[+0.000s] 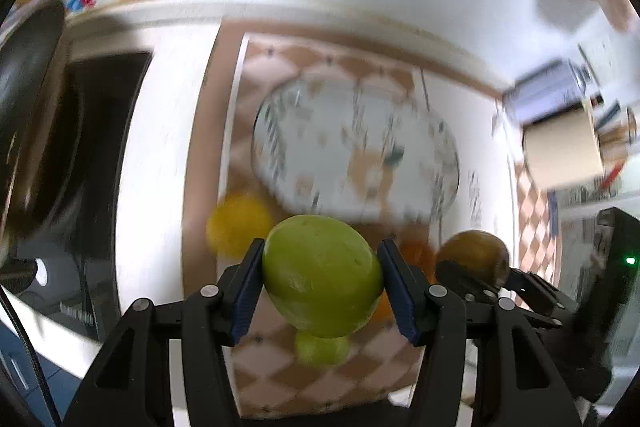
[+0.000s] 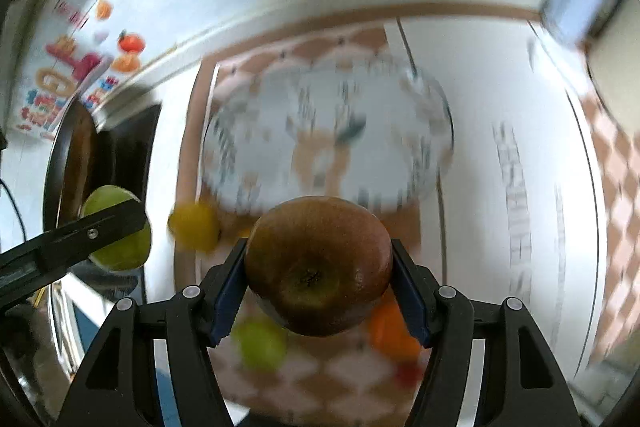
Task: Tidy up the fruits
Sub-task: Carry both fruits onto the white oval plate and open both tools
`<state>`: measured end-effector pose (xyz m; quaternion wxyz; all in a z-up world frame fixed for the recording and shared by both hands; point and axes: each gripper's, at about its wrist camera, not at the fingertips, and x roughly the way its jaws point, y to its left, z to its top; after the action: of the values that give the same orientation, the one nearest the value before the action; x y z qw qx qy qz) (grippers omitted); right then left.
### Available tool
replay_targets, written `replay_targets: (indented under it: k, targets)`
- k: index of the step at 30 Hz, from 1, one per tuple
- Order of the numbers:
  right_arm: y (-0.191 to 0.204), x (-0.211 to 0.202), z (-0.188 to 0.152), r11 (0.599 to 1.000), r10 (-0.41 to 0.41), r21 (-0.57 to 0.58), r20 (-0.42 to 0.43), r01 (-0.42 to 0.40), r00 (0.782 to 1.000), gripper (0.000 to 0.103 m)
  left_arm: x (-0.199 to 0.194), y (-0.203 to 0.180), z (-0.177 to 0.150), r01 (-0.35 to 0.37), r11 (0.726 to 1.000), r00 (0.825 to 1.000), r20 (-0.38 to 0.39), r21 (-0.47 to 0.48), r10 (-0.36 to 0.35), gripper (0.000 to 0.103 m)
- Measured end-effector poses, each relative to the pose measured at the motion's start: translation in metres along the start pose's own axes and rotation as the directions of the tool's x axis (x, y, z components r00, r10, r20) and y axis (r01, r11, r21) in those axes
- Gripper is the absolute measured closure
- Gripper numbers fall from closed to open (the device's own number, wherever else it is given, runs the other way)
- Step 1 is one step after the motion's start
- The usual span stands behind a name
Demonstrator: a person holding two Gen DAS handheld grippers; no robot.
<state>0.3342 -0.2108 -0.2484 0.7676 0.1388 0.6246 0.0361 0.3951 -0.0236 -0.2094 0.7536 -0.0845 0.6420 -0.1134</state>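
**Two fruits lifted above the plate**

The left gripper (image 1: 320, 281) is clamping a green apple (image 1: 320, 273) between its blue-padded fingers (image 1: 248, 287), while the right gripper (image 2: 318, 285) is gripping a dark reddish-brown apple (image 2: 318, 265) the same way. Both are hanging above a checkered mat (image 2: 352, 383) on the desk (image 2: 500, 99), near a blurred patterned plate (image 2: 328, 131). A yellow fruit (image 2: 194, 227), a small green fruit (image 2: 260, 345) and an orange fruit (image 2: 390, 331) are lying on the mat below.
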Motion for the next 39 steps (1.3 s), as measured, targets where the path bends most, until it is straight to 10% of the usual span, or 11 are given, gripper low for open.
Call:
replay_targets:
  k: [11, 26, 28, 33, 39]
  targets:
    - [0.013, 0.102, 0.119, 0.991, -0.071, -0.116, -0.101, 0.059, 0.992, 0.034, 0.093, 0.01, 0.111, -0.027, 0.998, 0.981, -0.192, -0.051, 0.017, 0.049]
    - [0.001, 0.13, 0.121, 0.984, -0.102, -0.162, -0.185, 0.072, 0.977, 0.033, 0.137, 0.009, 0.106, -0.102, 0.993, 0.949, -0.305, -0.06, 0.079, 0.049]
    - [-0.002, 0.129, 0.122, 0.987, -0.09, -0.149, -0.193, 0.062, 0.977, 0.018, 0.139, 0.008, 0.104, -0.104, 0.992, 0.948, -0.308, -0.066, 0.079, 0.049]
    - [-0.002, 0.117, 0.128, 0.991, -0.08, -0.118, -0.165, 0.061, 0.983, 0.007, 0.13, 0.009, 0.104, -0.105, 0.992, 0.962, -0.26, -0.063, 0.086, 0.021]
    - [-0.009, 0.09, 0.118, 0.989, -0.129, -0.089, -0.138, 0.117, 0.982, 0.007, 0.106, 0.011, 0.092, -0.166, 0.986, 0.968, -0.193, -0.01, 0.161, 0.019]
